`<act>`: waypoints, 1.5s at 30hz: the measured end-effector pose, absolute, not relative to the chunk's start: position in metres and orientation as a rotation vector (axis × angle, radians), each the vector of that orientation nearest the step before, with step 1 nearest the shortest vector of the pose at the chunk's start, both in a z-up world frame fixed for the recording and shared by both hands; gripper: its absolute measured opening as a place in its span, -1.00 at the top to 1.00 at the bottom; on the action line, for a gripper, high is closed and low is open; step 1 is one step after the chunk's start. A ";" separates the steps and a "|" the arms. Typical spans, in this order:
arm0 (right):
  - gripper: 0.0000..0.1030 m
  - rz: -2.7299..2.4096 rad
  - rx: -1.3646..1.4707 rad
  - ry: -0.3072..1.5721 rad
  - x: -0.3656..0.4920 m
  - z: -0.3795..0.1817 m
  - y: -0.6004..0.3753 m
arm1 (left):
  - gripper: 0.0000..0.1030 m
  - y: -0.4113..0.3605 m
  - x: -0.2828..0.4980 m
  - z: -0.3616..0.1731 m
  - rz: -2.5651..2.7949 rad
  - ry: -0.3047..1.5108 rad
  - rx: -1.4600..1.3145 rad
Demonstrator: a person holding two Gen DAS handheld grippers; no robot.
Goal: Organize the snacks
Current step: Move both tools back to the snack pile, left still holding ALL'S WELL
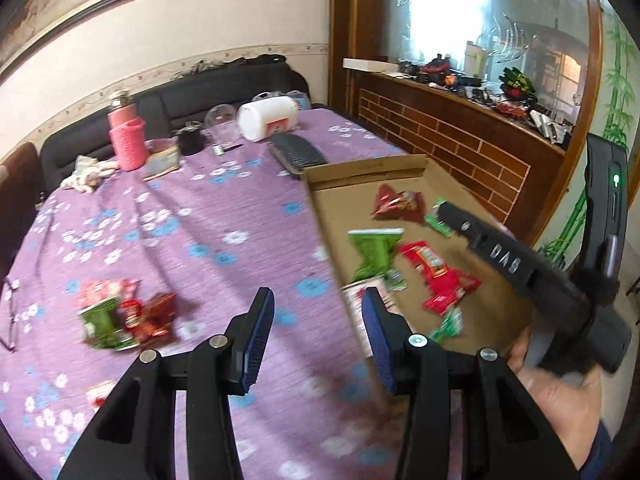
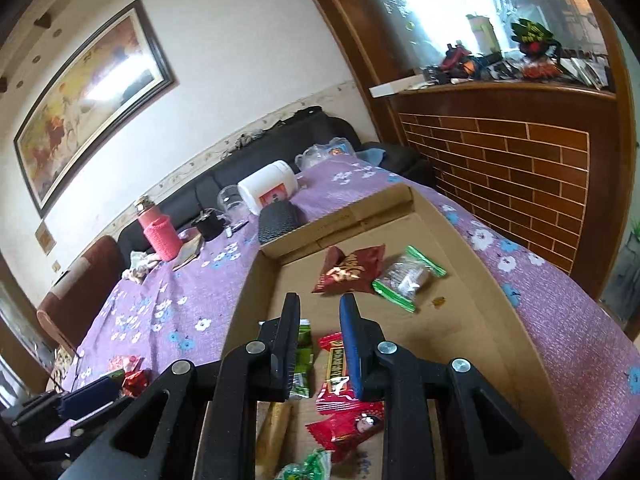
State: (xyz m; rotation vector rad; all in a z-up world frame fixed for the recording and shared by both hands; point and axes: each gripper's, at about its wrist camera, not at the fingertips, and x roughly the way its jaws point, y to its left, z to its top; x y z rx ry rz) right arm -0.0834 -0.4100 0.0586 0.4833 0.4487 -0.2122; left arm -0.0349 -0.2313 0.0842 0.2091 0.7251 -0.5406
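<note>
Purple-clothed bench (image 1: 200, 216): left hand-held gripper (image 1: 318, 344) spread, empty; right hand-held gripper (image 2: 320, 344) nearly closed, empty. Next: snack pile (image 1: 124, 316) into box (image 1: 360, 170).

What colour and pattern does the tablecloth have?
The tablecloth is purple with small white and blue flowers; the left wrist view shows it best.

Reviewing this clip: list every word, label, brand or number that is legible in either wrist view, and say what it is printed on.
"DAS": raised letters on the right gripper body, seen from the left wrist.
Dark red snack packet in the cardboard box: large gold characters, not readable.
White jar lying on the table: red label, too small to read.
Red snack packets and green snack packets: print blurred.
</note>
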 end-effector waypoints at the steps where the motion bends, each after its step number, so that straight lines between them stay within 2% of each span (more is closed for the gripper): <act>1: 0.57 -0.206 0.476 0.451 -0.083 0.059 -0.408 | 0.14 -0.220 -0.035 0.085 -0.518 0.725 0.209; 17: 0.56 -0.171 0.452 0.461 -0.081 0.060 -0.398 | 0.14 -0.035 -0.024 0.068 -0.225 0.844 -0.027; 23: 0.56 -0.168 0.452 0.460 -0.082 0.060 -0.396 | 0.13 -0.017 -0.014 0.042 -0.221 0.972 -0.113; 25: 0.56 -0.166 0.454 0.460 -0.082 0.060 -0.396 | -0.04 -0.023 -0.014 0.036 -0.233 0.989 -0.118; 29: 0.56 -0.162 0.445 0.459 -0.082 0.060 -0.395 | -0.05 -0.039 -0.013 0.029 -0.236 0.982 -0.049; 30: 0.56 -0.160 0.443 0.458 -0.082 0.060 -0.394 | 0.01 -0.042 -0.012 0.025 -0.233 0.982 -0.025; 31: 0.56 -0.159 0.443 0.456 -0.082 0.060 -0.394 | 0.21 -0.042 -0.010 0.022 -0.224 0.986 -0.019; 34: 0.56 -0.153 0.438 0.451 -0.082 0.061 -0.393 | 0.49 -0.040 -0.006 0.017 -0.206 0.972 -0.005; 41: 0.56 -0.081 0.370 0.392 -0.086 0.074 -0.371 | 0.52 -0.020 0.002 0.020 -0.184 0.898 -0.088; 43: 0.56 -0.016 0.381 0.426 -0.083 0.077 -0.358 | 0.52 -0.011 0.001 0.026 -0.138 0.857 -0.098; 45: 0.45 0.099 0.387 0.494 -0.074 0.079 -0.334 | 0.52 -0.005 0.000 0.030 -0.122 0.837 -0.119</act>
